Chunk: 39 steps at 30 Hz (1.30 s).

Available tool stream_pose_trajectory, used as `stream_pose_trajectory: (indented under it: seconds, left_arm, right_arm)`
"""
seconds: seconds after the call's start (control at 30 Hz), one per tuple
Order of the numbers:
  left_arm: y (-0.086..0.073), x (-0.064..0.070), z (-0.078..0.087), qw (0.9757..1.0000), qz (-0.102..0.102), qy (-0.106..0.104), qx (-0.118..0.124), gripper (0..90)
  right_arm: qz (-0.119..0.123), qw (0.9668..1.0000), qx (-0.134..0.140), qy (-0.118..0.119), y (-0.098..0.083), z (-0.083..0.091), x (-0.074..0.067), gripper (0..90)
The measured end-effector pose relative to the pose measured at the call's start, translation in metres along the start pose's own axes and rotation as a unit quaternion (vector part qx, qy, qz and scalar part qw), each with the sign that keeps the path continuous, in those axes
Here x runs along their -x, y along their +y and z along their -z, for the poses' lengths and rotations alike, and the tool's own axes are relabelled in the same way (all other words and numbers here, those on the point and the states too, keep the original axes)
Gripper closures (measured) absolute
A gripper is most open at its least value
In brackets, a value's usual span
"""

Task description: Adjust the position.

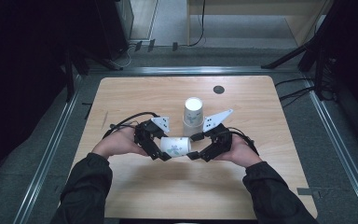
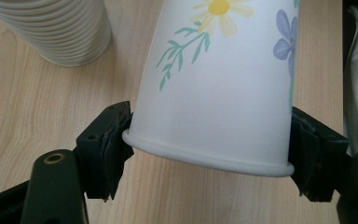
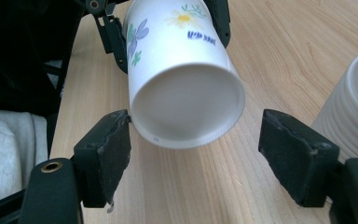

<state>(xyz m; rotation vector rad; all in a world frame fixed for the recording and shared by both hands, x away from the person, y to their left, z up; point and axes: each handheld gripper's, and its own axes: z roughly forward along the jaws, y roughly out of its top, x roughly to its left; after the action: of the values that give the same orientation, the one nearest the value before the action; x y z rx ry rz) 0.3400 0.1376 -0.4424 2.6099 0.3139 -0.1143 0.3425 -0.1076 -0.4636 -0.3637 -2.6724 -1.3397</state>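
At the left of the high view, the left gripper [image 1: 164, 156] holds a flowered paper cup [image 1: 175, 146] lying on its side just above the table [image 1: 135, 95], its rim end toward the person's left and its closed bottom pointing right. The left gripper view settles the grip: the two black jaws press on opposite sides of the paper cup [image 2: 223, 88] right at its rolled rim, so they are clamped on it. Moving right, the cup's bottom sits between the jaws of the right gripper [image 1: 193, 155], and the right gripper view shows those jaws spread, one pad at or almost at the edge of the paper cup [image 3: 184, 88] and the other standing well clear, so this gripper is released and grasps nothing. Behind the two grippers stands an upside-down stack of paper cups [image 1: 193, 115], near the middle of the table. The step in hand looks like a handover or a two-handed hold of a single cup beside the stack; the next move would call for the right jaws to close gently on the bottom end without crushing the thin wall, before the left lets go. The high view gives the layout and the person's hands [image 1: 116, 142] and dark sleeves; the left gripper view alone shows the ribbed rims of the stack [image 2: 56, 32] up close, and the right gripper view alone shows the cup's recessed bottom and its blue lettering.
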Motion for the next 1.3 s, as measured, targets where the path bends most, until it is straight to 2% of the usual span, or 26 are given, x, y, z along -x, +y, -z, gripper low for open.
stream_pose_trajectory:
  seconds: [0.2, 0.37, 0.47, 0.87, 1.07, 1.1, 1.17, 1.23, 1.3]
  left_arm:
    - [0.004, 0.003, -0.006, 0.9999, -0.007, 0.002, -0.014, 24.2]
    - [0.002, 0.005, -0.011, 0.9998, -0.004, -0.002, -0.021, 24.2]
    - [0.002, 0.006, -0.013, 0.9996, -0.004, 0.002, -0.029, 24.2]
    - [0.008, 0.009, -0.017, 0.9995, -0.006, -0.002, -0.030, 24.1]
    - [0.004, 0.008, -0.016, 0.9999, -0.006, -0.009, -0.013, 22.6]
    - [0.004, 0.007, -0.015, 0.9999, -0.002, -0.009, -0.007, 21.3]
    - [0.002, 0.006, -0.014, 0.9999, 0.008, -0.008, 0.006, 13.2]
    - [0.000, 0.005, -0.011, 0.9998, 0.014, -0.002, 0.012, 11.9]
    - [-0.004, 0.004, -0.008, 0.9993, 0.022, -0.008, 0.029, 10.6]
  right_arm:
    - [0.003, 1.0000, -0.003, 0.003, 0.001, -0.004, -0.001, 25.6]
    - [0.006, 0.9999, -0.014, 0.007, 0.001, -0.010, -0.003, 25.6]
    - [0.005, 0.9998, -0.019, 0.009, 0.001, -0.015, -0.004, 25.6]
    - [0.013, 0.9992, -0.033, 0.019, 0.002, -0.028, -0.007, 30.4]
    - [0.021, 0.9991, -0.029, 0.023, 0.003, -0.026, -0.008, 33.6]
    - [0.020, 0.9991, -0.030, 0.024, 0.003, -0.026, -0.009, 33.6]
    - [0.026, 0.9992, -0.026, 0.017, 0.003, -0.025, -0.008, 33.8]
    - [0.020, 0.9993, -0.027, 0.018, 0.003, -0.023, -0.008, 33.8]
    - [0.019, 0.9994, -0.021, 0.018, 0.003, -0.021, -0.007, 33.8]
